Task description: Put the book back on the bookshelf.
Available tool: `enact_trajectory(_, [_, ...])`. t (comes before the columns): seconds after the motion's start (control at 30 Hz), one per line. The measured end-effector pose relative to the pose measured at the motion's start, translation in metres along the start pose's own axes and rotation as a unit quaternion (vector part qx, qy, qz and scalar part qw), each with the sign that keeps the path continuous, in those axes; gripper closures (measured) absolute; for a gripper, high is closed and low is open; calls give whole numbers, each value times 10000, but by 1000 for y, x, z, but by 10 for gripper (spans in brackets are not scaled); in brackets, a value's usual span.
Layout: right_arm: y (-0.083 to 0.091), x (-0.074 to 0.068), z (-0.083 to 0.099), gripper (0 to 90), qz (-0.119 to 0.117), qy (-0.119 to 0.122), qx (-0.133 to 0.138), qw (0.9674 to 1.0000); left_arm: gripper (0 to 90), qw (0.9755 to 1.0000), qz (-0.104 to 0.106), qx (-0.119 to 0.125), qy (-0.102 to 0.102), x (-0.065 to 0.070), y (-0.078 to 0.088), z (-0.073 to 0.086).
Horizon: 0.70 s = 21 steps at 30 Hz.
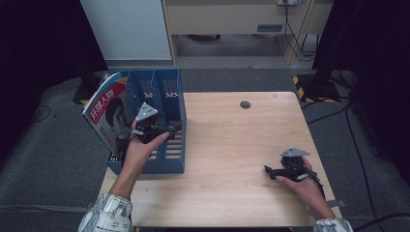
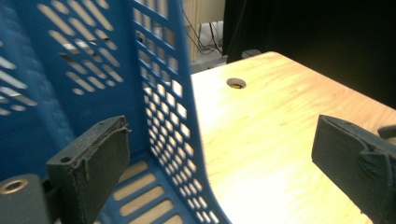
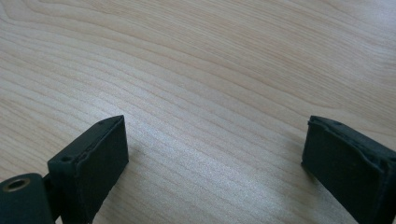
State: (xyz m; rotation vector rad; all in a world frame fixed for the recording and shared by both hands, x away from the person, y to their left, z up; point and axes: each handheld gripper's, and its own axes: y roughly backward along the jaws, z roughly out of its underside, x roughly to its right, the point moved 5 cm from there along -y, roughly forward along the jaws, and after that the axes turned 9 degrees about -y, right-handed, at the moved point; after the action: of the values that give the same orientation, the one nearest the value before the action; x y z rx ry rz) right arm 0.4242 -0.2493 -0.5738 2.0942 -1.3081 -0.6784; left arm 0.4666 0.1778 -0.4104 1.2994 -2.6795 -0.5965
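Note:
A blue slotted file rack (image 1: 170, 94) stands at the table's left edge. A magazine (image 1: 106, 112) with a face on its cover leans out of the rack's left-hand slot. My left gripper (image 1: 170, 130) hovers over the rack's right side, open. In the left gripper view its jaws (image 2: 222, 140) straddle the rack's perforated right wall (image 2: 166, 100) without touching it: one jaw is inside the rack, the other over bare wood. My right gripper (image 1: 269, 170) rests low on the table at the right, open (image 3: 215, 140), with only wood grain between its jaws.
The wooden table (image 1: 232, 145) has a round cable hole (image 1: 245, 104) near its far edge, which shows too in the left gripper view (image 2: 236, 83). Grey carpet surrounds the table, with cables and a black stand foot (image 1: 319, 89) at the back right.

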Motion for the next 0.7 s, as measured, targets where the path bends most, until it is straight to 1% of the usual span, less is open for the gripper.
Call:
enact_trajectory(0.13, [0, 0, 0, 73, 7, -21, -6, 10000, 40, 9999, 148, -48, -52, 14, -8, 5])
enact_trajectory(0.27, [0, 0, 0, 73, 9, -16, -5, 10000, 40, 9994, 319, -59, -146, 31, -15, 5])
enact_trajectory(0.43, [0, 0, 0, 72, 15, -11, 0, 10000, 42, 9981, 553, -42, -272, 55, -23, 2])
enact_trajectory(0.5, [1, 0, 0, 72, 9, -8, -4, 10000, 43, 9976, 628, -41, -279, 63, -27, 1])
enact_trajectory(0.7, [1, 0, 1, 72, 8, -11, -4, 10000, 47, 9959, 829, -165, -332, 91, -40, 1])
